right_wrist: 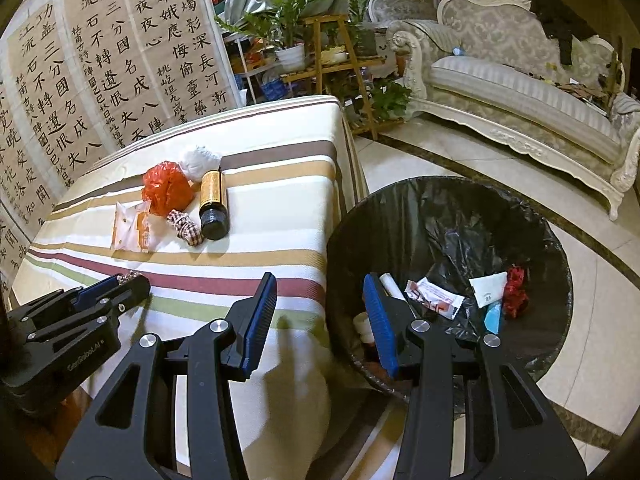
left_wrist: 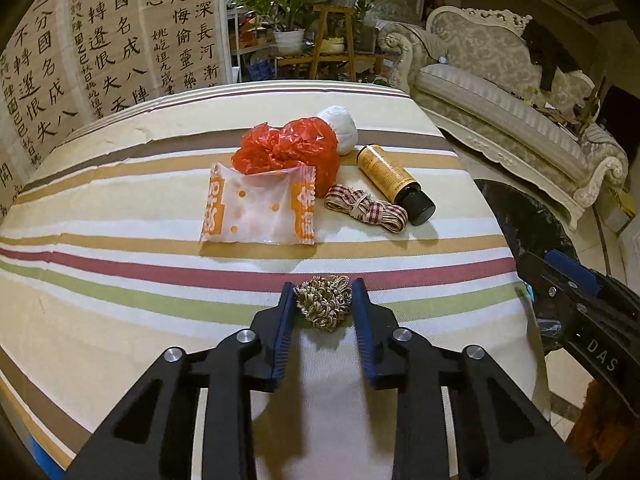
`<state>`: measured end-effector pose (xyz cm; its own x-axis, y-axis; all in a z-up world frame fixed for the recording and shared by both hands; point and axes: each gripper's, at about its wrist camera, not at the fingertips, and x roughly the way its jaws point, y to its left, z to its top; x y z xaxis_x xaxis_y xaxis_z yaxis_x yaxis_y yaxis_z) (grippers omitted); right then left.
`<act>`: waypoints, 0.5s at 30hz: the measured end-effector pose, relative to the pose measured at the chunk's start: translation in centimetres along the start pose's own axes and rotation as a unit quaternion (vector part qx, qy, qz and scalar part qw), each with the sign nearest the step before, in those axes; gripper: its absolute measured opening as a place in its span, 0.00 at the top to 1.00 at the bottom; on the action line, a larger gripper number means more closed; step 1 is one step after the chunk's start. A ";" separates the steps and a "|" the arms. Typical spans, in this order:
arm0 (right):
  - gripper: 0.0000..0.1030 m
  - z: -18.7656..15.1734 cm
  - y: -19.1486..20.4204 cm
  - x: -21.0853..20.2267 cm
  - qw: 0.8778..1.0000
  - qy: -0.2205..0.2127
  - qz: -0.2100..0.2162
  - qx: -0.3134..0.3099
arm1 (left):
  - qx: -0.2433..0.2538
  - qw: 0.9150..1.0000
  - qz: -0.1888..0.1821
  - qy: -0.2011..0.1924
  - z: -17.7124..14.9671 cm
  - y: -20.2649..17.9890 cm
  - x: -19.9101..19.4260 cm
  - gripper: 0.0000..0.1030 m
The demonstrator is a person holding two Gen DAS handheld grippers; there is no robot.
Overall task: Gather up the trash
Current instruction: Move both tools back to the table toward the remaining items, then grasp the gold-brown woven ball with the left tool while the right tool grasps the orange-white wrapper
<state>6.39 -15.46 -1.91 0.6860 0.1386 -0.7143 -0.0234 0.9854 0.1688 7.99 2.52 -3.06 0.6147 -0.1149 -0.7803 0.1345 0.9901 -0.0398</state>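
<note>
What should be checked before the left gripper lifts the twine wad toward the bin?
1. Left gripper pads pressing on the twine wad: ok.
2. Grip firm enough to lift: cannot tell.
3. Right gripper open and holding nothing: ok.
4. Lined bin beside the striped table, mouth uncovered: ok.
5. Right gripper hangs over the bin's near rim, possibly in the way: not ok.
6. Wad apart from the wrapper: ok.

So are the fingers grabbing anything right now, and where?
Yes. The left gripper pinches the small tangled ball of tan string by its two sides. The right gripper is open and holds nothing.
</note>
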 end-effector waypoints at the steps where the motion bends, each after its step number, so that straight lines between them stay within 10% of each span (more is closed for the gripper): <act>1: 0.57 0.0 0.1 0.1 1.000 0.001 0.001 -0.001 | 0.000 1.000 -0.002 -0.001 -0.1 0.0 0.0 0.75; 15: 0.57 1.1 4.0 0.4 0.999 0.001 0.024 -0.032 | -0.029 0.999 0.019 -0.021 -0.5 4.5 -2.0 0.76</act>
<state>7.37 -11.57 -0.74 0.6810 0.1865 -0.7082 -0.1029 0.9818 0.1596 6.99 7.24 -1.99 0.6507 -0.0790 -0.7552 0.0663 0.9967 -0.0471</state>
